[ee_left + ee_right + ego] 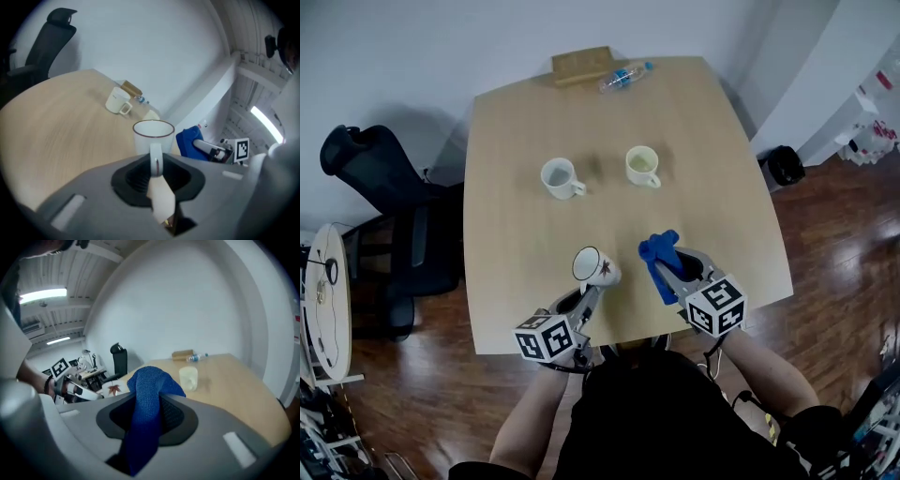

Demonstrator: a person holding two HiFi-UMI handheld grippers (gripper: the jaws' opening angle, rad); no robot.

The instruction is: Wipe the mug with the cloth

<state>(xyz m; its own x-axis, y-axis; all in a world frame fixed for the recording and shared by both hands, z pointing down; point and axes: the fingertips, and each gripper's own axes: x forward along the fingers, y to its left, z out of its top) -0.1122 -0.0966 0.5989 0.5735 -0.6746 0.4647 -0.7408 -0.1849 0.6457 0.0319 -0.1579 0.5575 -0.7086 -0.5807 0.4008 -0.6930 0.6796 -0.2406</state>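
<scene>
Head view: left gripper (594,287) clamps the mug (592,264) by its handle, right gripper (667,272) pinches the cloth (659,249). They are apart, so wiping looks not yet begun.

Head view: contact pt. between mug (595,265) and left hand-held gripper (596,284) can't be made out, as the mug body covers the jaw tips. The person's torso hides the near edge of the worktop (516,281). Bottle (625,77) label too small to read.

Left gripper view: mug lower body hidden behind gripper housing. Cream mug (151,114) mostly behind the held mug's rim.

Right gripper view: cloth (147,413) covers the pads of the right hand-held gripper (150,390). Cloth lower end is lost inside the housing.
</scene>
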